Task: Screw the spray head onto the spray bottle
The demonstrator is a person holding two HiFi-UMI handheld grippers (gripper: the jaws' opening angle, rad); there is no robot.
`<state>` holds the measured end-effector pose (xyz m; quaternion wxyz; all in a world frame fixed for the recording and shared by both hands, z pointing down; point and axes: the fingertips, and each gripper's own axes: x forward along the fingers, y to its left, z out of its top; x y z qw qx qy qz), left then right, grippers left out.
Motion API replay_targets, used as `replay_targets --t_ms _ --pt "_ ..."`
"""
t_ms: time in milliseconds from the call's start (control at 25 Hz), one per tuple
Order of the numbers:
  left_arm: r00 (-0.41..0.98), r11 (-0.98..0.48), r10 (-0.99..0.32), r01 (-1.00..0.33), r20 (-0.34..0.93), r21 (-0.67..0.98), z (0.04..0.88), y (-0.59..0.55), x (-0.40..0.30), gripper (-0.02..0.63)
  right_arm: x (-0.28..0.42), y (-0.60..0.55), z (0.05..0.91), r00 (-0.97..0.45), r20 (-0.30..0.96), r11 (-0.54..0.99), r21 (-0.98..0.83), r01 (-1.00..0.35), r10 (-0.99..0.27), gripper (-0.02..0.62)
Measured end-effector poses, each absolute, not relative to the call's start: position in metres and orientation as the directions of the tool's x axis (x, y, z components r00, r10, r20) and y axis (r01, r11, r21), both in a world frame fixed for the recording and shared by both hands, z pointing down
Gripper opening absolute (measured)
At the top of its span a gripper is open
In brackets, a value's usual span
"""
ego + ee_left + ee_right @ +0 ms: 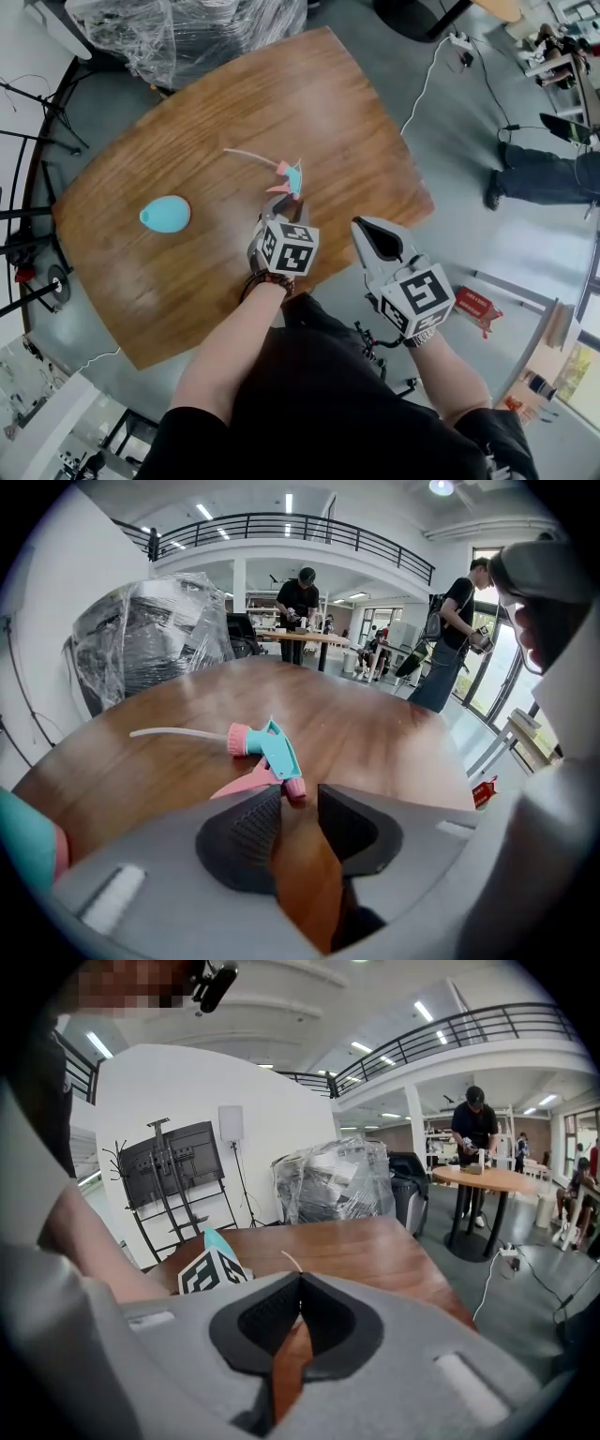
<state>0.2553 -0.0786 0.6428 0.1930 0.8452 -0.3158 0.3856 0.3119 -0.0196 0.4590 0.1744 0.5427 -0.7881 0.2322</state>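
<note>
Head view looks steeply down on a brown wooden desk (pixel 234 112) with two task pieces lying on it. The spray head (pixel 291 178), teal and pink, lies on its side toward the right of the desk, and its thin pale tube (pixel 248 153) trails off to the left. The spray bottle (pixel 166 214), a teal rounded shape, lies well apart from it, further left on the desk; the two are not joined.

The left tongs (pixel 281 211) reach over the near edge of the desk and point at the spray head from its near side, with the marker cube (pixel 289 248) riding on top. In the left gripper view the jaws stand a little apart, bare wood showing in the narrow gap between them. The pink nozzle (pixel 295 789) sits right at the mouth of that gap; the pads do not clamp it, and whether a tip touches it I cannot tell.

The right tongs (pixel 364 228) hang just off the near right edge of the desk, beside the left ones. The right gripper view shows their jaws closed tip to tip, with nothing between them.

A plastic-wrapped bundle (pixel 187 33) stands beyond the far left edge of the desk, and a red box (pixel 476 305) lies on the floor to the right.
</note>
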Motion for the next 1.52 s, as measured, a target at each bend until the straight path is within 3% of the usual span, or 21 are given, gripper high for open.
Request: replay_targets --t_ms 160,200,520,640,720,760,800,960,1160,1520 --pt "0.489 -0.717 -0.4 -0.694 0.775 0.067 0.645 -0.084 0.252 0.104 0.312 -0.015 0.461 -0.344 0.531 0.294 -0.18 -0.939 -0.774 -0.008" --pt "0.487 -0.717 -0.403 -0.694 0.775 0.063 0.645 -0.085 0.252 0.071 0.312 -0.014 0.461 -0.342 0.533 0.292 -0.179 -0.939 -0.774 -0.008" --pt "0.529 -0.739 -0.381 -0.667 0.758 0.093 0.636 -0.083 0.241 0.064 0.304 -0.012 0.464 -0.344 0.547 0.312 -0.154 -0.937 -0.763 -0.008" --pt "0.554 -0.743 -0.37 -0.658 0.746 0.12 0.628 -0.081 0.236 0.064 0.295 -0.014 0.474 -0.356 0.578 0.401 -0.053 -0.914 -0.734 -0.008" --pt "0.575 -0.742 -0.353 -0.653 0.738 0.153 0.623 -0.079 0.232 0.064 0.285 -0.017 0.489 -0.354 0.618 0.525 0.113 -0.844 -0.702 -0.006" --pt "0.585 -0.74 -0.343 -0.65 0.735 0.172 0.621 -0.078 0.23 0.064 0.279 -0.018 0.498 -0.347 0.64 0.586 0.202 -0.785 -0.686 0.013" --pt "0.594 -0.737 -0.332 -0.648 0.733 0.191 0.62 -0.076 0.228 0.064 0.274 -0.02 0.508 -0.34 0.659 0.638 0.278 -0.719 -0.671 0.102" --pt "0.617 -0.723 -0.281 -0.64 0.735 0.261 0.612 -0.071 0.221 0.064 0.255 -0.032 0.545 -0.336 0.698 0.749 0.442 -0.493 -0.633 0.143" --pt "0.663 -0.685 -0.212 -0.624 0.718 0.375 0.596 -0.062 0.219 0.064 0.243 -0.048 0.597 -0.305 0.738 0.797 0.536 -0.277 -0.602 0.173" --pt "0.743 -0.637 -0.14 -0.574 0.655 0.515 0.564 -0.059 0.211 0.064 0.233 -0.077 0.611 -0.303 0.688 0.745 0.651 -0.143 -0.66 0.201"
